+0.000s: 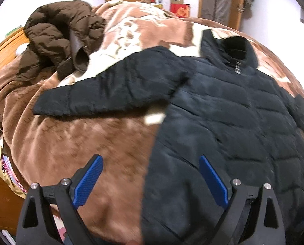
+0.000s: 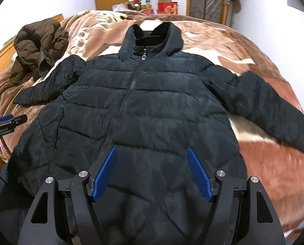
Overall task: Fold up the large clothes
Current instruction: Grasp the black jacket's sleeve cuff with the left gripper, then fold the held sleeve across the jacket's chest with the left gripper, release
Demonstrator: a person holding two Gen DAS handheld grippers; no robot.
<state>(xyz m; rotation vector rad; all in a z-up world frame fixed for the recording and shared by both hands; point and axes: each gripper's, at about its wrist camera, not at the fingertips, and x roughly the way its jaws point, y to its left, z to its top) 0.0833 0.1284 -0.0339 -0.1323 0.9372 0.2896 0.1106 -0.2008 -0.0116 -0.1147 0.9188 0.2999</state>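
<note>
A black quilted jacket is laid front-up on the blanket of a bed, zipped to the collar, both sleeves spread outward. The left tongs and right tongs are held wide open above its hem, nothing gripped. A brown coat is heaped beyond.

I see a quilted black jacket of faintly shiny cloth on a plush brown blanket; my right claw has ribbed blue pads.
</note>
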